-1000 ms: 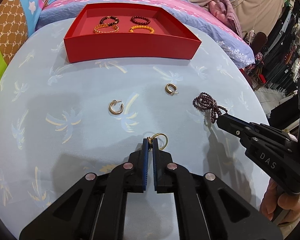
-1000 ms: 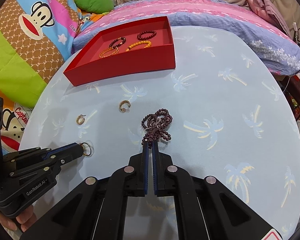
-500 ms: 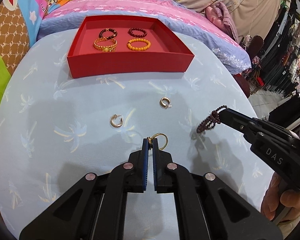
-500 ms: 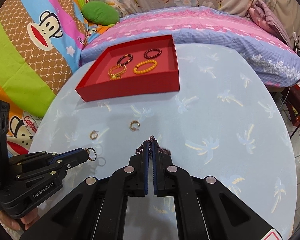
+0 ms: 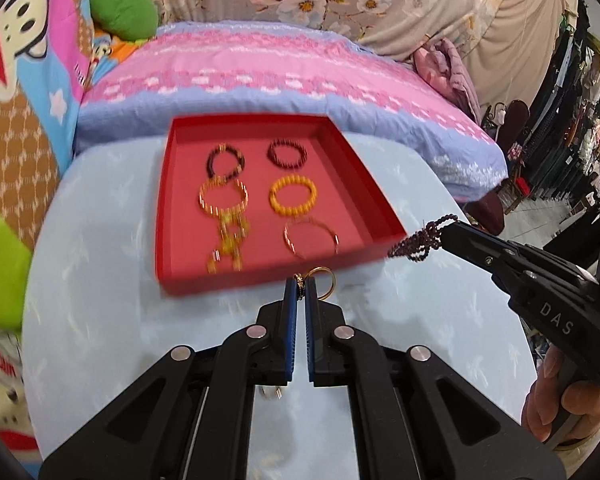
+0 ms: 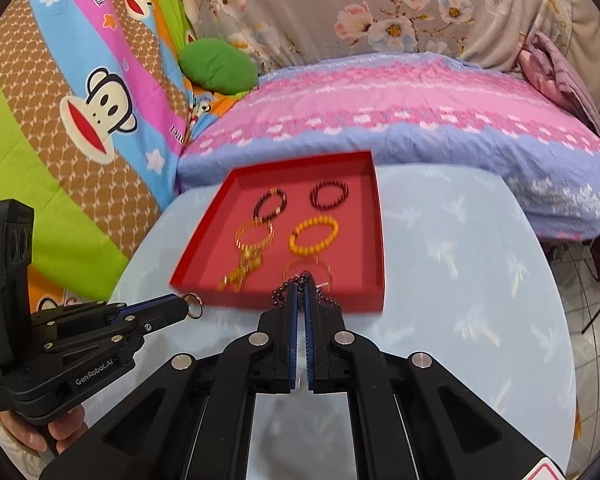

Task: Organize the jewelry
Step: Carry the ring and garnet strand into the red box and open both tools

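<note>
A red tray (image 5: 260,276) (image 6: 374,216) sits at the far side of the round table and holds several bracelets, among them an orange bead bracelet (image 5: 293,196) (image 6: 314,236). My left gripper (image 5: 300,282) (image 6: 187,307) is shut on a gold hoop earring (image 5: 323,278) (image 6: 195,305) and holds it in the air just before the tray's near wall. My right gripper (image 6: 300,286) (image 5: 446,227) is shut on a dark red bead necklace (image 5: 422,238) (image 6: 288,285), which hangs at the tray's near right corner.
The table has a light blue palm-print cloth (image 6: 460,280). Behind it is a bed with a pink and blue cover (image 5: 280,68), a green cushion (image 6: 218,65) and a cartoon monkey blanket (image 6: 96,108). A small gold earring (image 5: 271,391) shows under my left gripper.
Both grippers have lifted off the table and moved forward to the tray with their jewelry. The tray now looks much nearer and its inside shows from above.
</note>
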A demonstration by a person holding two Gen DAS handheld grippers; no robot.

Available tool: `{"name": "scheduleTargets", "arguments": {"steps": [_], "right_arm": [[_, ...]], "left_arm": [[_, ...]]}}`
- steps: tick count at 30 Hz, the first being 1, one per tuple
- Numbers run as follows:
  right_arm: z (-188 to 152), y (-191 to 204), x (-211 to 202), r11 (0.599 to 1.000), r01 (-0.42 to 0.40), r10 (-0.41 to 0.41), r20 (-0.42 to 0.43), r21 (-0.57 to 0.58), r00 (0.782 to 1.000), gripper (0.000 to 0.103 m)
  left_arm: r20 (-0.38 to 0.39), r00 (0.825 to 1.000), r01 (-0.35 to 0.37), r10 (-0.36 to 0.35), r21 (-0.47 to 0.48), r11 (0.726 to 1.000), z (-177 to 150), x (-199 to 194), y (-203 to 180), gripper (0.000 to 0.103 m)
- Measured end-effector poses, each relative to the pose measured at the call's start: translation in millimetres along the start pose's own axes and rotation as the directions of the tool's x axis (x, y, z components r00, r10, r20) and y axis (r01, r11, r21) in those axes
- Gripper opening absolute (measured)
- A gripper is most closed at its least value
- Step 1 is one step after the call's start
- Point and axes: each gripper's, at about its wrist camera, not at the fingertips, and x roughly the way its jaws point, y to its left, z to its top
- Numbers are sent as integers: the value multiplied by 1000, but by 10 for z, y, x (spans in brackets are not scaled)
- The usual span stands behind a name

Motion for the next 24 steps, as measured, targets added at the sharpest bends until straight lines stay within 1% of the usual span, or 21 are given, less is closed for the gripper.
{"name": "scheduleTargets", "arguments": {"steps": [3,7,9,13,15,19,21,24], "right_arm": [[274,5,198,1000,9,-9,11,-21,1000,3],[603,-53,543,1000,10,-10,9,-29,1000,3],[712,-72,708,1000,12,-12,3,-27,1000,3],[868,-120,1047,999,21,-21,-15,-28,1000,3],[909,-142,1194,999,23,-24,-27,-26,999,3],[916,-242,1536,1000,23,-24,-85,-10,996,3],[883,-269,1633,1000,26,-26,-108,-5,994,3],[812,-318,1721,999,33,-33,-133,-3,991,4]], "left_arm": [[12,1000,-10,10,11,1000,329,166,67,4],[15,1000,-16,15,26,1000,687,410,135,4],[6,1000,-26,26,31,999,885,606,182,4],[-25,999,-35,36,24,999,1108,977,280,4],[-49,998,-42,43,19,999,1169,1167,317,4],[-105,993,-48,50,21,999,1194,1501,349,4],[-128,990,-52,55,26,998,1165,1644,350,4],[-141,988,-56,61,38,998,1145,1749,333,4]]}}
